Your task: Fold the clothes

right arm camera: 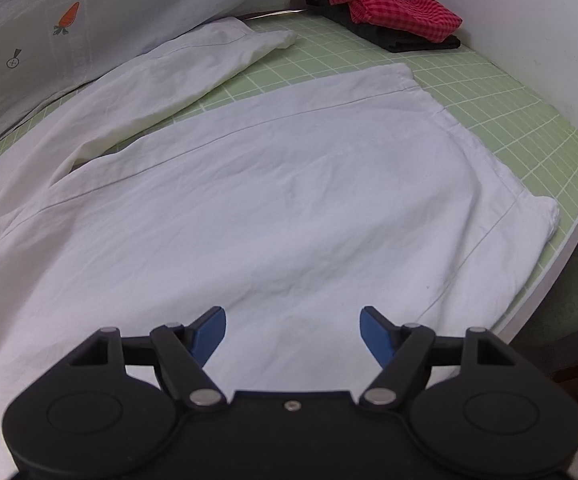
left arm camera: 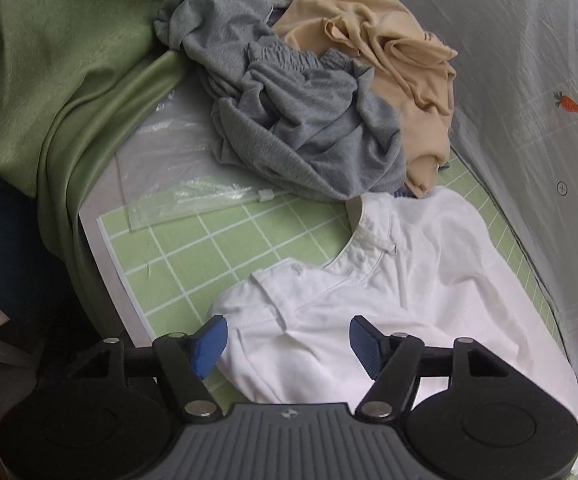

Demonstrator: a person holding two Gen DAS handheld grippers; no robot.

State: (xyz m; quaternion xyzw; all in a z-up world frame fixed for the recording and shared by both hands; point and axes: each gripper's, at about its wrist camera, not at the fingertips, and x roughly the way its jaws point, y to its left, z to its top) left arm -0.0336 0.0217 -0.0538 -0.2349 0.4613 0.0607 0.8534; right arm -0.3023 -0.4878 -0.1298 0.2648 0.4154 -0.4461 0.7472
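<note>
Two garments heaped (left arm camera: 317,120), white shirt (right arm camera: 269,200) cut off by frame

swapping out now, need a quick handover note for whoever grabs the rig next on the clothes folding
Left hand-held gripper: open, empty, above the collar end of the white shirt.
Right hand-held gripper: open, empty, over the shirt's body.
Shirt lies spread on the green grid mat, one sleeve out to the side; not yet folded.
Done: red checked garment folded on a dark one in the far corner.
Left: this shirt, then the crumpled grey garment and beige garment.
</note>
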